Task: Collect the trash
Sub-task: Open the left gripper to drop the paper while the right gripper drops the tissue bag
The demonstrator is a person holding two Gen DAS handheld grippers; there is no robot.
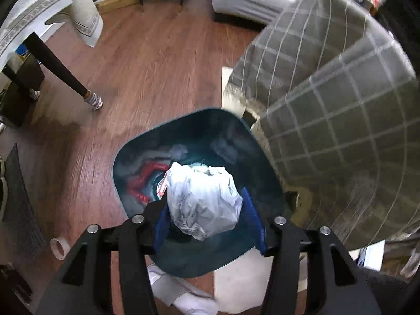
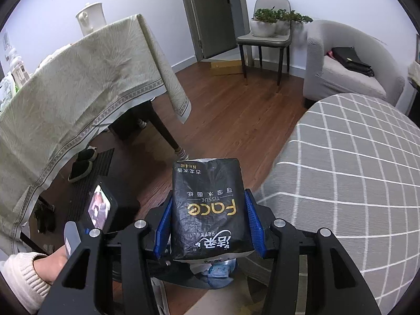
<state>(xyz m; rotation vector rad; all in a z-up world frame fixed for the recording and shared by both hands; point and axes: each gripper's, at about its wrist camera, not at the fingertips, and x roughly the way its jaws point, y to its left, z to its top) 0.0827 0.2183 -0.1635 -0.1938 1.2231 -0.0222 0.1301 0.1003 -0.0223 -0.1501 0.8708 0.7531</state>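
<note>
Black "Face TISSUE" pack clamped in right tool; left tool loose around crumpled paper.

The crumpled paper hides much of the bin's contents, the checked cushion is motion-blurred and covers the bin's right rim, and the tissue pack hides the floor beyond.
</note>
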